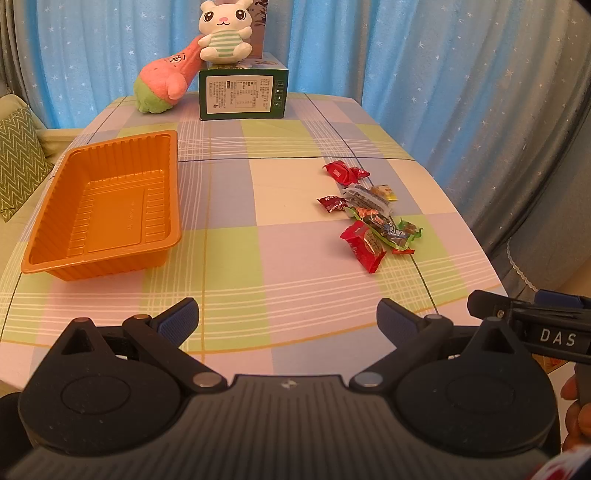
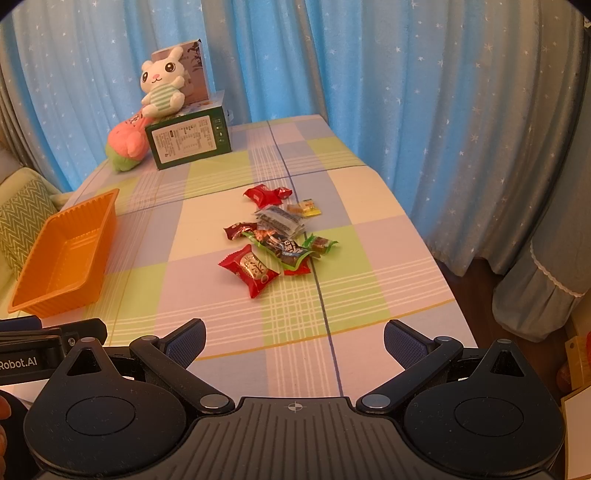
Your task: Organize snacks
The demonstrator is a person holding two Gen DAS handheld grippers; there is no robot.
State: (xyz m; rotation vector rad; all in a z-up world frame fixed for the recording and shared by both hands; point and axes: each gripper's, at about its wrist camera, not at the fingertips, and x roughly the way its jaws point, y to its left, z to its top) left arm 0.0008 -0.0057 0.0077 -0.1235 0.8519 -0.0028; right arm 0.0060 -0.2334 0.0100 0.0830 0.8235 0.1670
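Note:
Several wrapped snacks lie in a loose pile (image 1: 369, 214) on the right half of the checked tablecloth; the pile also shows mid-table in the right wrist view (image 2: 277, 236). A big red packet (image 2: 248, 270) lies nearest me. An orange plastic tray (image 1: 51, 236) stands empty on the left; it also shows in the right wrist view (image 2: 26, 288). My left gripper (image 1: 287, 317) is open and empty above the table's near edge. My right gripper (image 2: 294, 338) is open and empty, short of the snacks.
A green box (image 1: 242, 94) stands at the far end with a white bunny plush (image 1: 223, 31) on it and a pink-green plush (image 1: 162, 86) beside it. Blue curtains hang behind. A sofa with a green cushion (image 1: 16, 162) is at left.

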